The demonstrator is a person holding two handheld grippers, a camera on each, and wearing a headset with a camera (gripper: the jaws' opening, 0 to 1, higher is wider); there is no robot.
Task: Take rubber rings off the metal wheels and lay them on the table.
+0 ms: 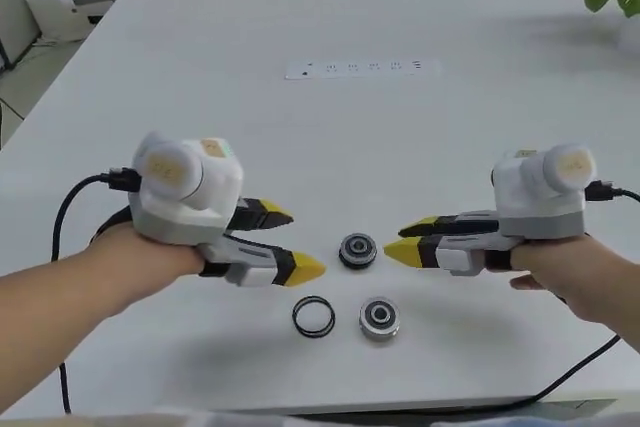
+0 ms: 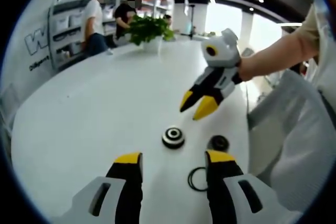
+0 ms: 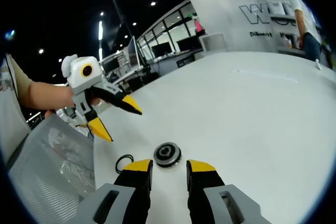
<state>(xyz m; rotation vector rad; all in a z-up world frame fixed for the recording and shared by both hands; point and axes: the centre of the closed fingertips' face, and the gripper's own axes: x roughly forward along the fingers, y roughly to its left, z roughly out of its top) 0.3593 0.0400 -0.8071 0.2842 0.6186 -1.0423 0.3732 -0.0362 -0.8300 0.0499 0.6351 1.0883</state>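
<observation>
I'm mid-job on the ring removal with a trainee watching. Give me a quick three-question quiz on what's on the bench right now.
1. True or false: the left gripper and right gripper are both open, holding nothing.
2. How many round metal wheels lie on the white table?
3. The loose black rubber ring lies: A) around a wheel; B) flat on the table beside the nearer wheel; C) between the left gripper's jaws.
Key: 1 true; 2 two; 3 B.
</observation>
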